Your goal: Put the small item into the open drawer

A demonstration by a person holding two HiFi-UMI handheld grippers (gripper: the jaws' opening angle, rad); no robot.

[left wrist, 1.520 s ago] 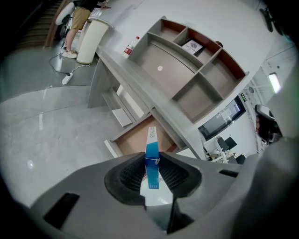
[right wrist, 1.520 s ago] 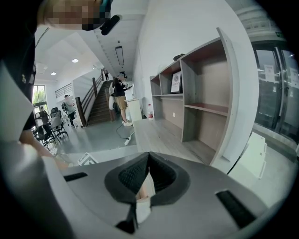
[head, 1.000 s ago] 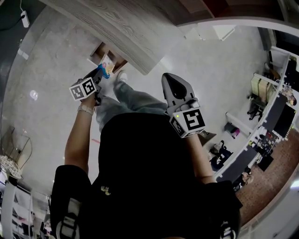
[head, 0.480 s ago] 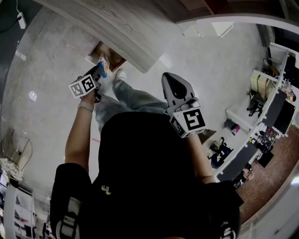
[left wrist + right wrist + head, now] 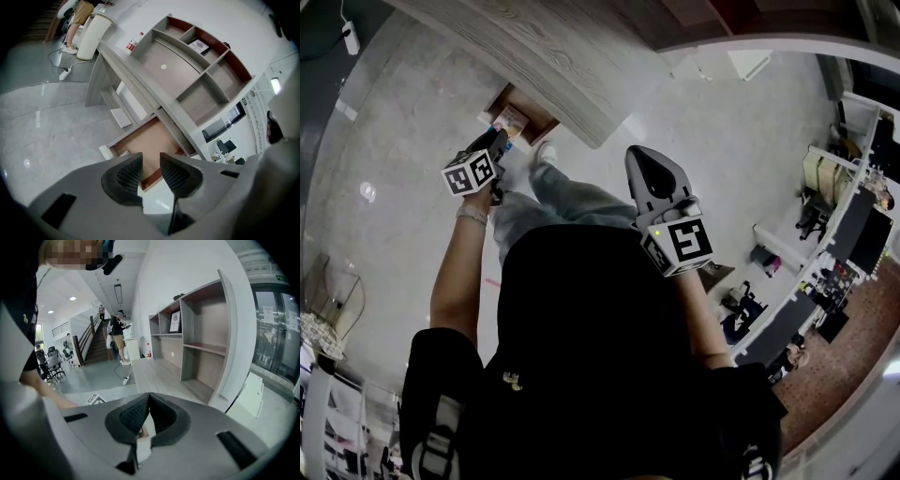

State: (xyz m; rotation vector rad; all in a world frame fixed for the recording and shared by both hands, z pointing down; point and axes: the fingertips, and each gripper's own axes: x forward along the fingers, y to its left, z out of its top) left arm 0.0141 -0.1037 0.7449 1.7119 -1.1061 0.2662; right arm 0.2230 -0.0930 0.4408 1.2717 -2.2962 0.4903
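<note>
Left gripper (image 5: 151, 161): jaws stand moderately apart and have just been opening, with nothing between the ribbed pads. Through the gap the left gripper view shows only the brown floor of the open drawer (image 5: 147, 140) and its pale front edge. In the head view this gripper is held out over the floor (image 5: 403, 150), pointing down towards the drawer (image 5: 538, 125), with its tips just short of the drawer and clear of it. The small item (image 5: 511, 120), a pale, colourful packet, lies inside the drawer on its floor, apart from both grippers. The left gripper view does not show it clearly. The drawer is pulled out from beneath the long grey wood-grain counter (image 5: 544, 56). Right gripper (image 5: 149, 399): jaws closed together, tips meeting, nothing gripped. In the head view the right gripper (image 5: 642, 161) is raised in front of the person's torso, well apart from the drawer and the item, with its marker cube (image 5: 680, 242) facing the camera. Its own view looks along the counter (image 5: 154, 373) towards a shelving unit (image 5: 201, 338) with a framed picture (image 5: 175, 320) in an upper compartment. Also noted: a red-capped bottle (image 5: 133, 42) upright on the counter end, a white bin (image 5: 93, 30) on the floor beyond it, and the person's jeans leg (image 5: 572, 202) and shoe (image 5: 546, 150) just beside the drawer.
</note>
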